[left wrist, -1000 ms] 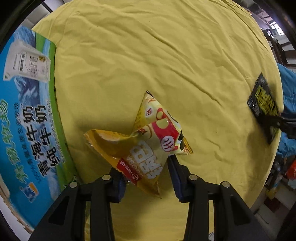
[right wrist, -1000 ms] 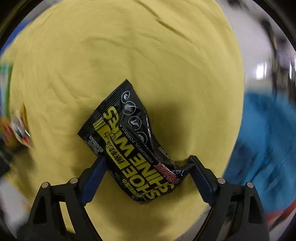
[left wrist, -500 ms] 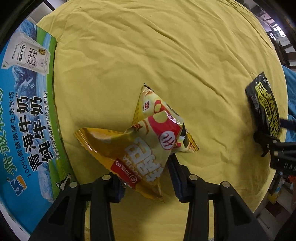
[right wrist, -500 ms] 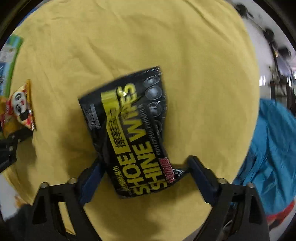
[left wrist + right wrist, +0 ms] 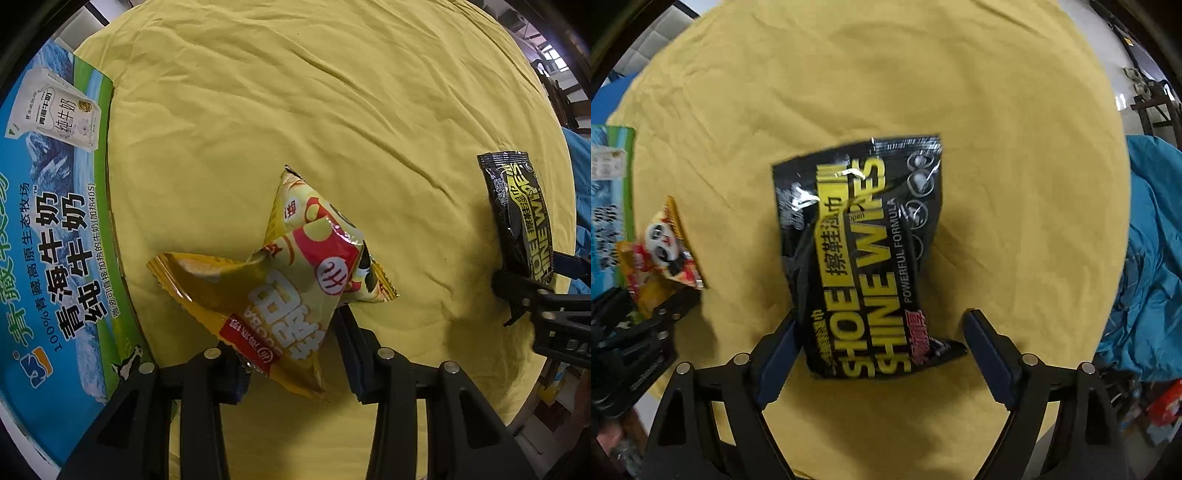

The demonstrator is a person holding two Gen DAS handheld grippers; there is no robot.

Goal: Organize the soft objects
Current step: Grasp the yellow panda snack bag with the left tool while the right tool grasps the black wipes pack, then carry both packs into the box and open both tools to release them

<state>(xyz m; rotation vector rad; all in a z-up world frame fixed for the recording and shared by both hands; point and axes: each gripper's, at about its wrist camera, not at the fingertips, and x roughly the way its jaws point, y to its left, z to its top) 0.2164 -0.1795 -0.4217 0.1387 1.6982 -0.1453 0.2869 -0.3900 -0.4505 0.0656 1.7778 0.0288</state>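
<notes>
Half the milk carton (image 5: 55, 229) cropped

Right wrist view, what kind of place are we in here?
Probably a workroom or storage space, not a tidy home: a table under a wrinkled yellow cloth, a printed milk carton box beside it, and blue fabric heaped near shelving behind.

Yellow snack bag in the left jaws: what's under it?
A second snack bag lies beneath the held yellow snack bag, on the yellow cloth. Its lower part is covered, so anything below cannot be seen.
</notes>
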